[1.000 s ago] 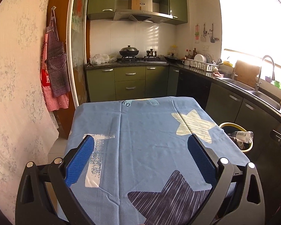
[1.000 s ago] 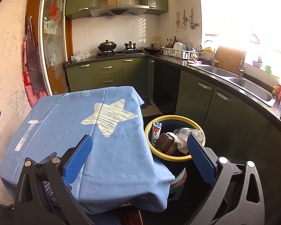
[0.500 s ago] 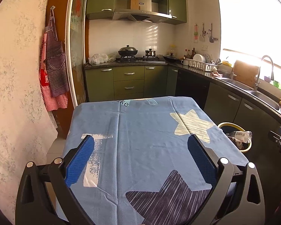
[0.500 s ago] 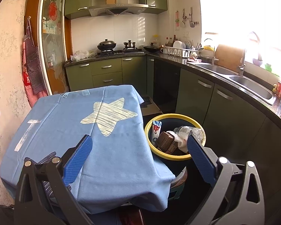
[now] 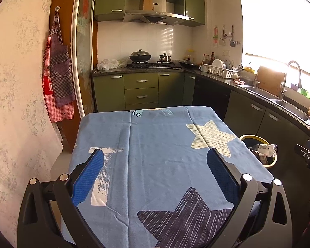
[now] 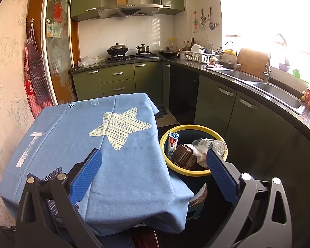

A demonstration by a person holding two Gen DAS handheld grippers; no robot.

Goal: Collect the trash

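Note:
A dark trash bin with a yellow rim (image 6: 188,173) stands on the floor at the table's right side; it also shows in the left wrist view (image 5: 270,164). Inside lie a clear plastic bottle (image 6: 210,144), a brown box (image 6: 183,155), a small carton (image 6: 172,143) and crumpled white paper. My left gripper (image 5: 155,158) is open and empty above the table with the blue star-print cloth (image 5: 161,144). My right gripper (image 6: 155,158) is open and empty, above the table's right edge, its right finger over the bin.
Green kitchen cabinets (image 5: 141,91) run along the back and right, with a stove, pots, a dish rack and a sink (image 6: 279,94). Aprons (image 5: 59,82) hang on the left wall. A low stool sits under the bin.
Both views have shifted only slightly; the grippers stay open and empty, and the bin's contents have not moved.

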